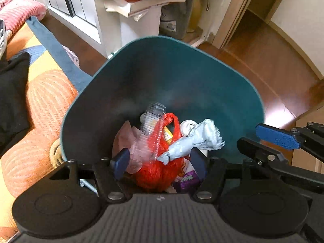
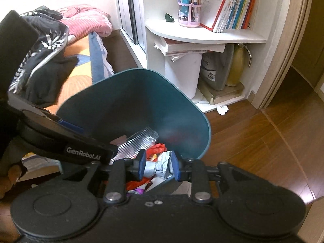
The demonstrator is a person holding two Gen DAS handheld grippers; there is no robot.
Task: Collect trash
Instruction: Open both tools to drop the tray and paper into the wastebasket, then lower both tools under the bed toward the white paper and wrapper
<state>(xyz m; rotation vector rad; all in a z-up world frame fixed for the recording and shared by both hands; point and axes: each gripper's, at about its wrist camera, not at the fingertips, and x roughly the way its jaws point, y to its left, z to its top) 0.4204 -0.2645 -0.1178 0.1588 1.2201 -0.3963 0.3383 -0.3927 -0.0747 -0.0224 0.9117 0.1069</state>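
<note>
Smooth matt teal plastic bin [image 1: 182, 77], ribbed clear plastic bottle [image 1: 150, 125], crinkled red plastic bag [image 1: 160, 172], glossy wood floor [image 2: 263, 141]
</note>
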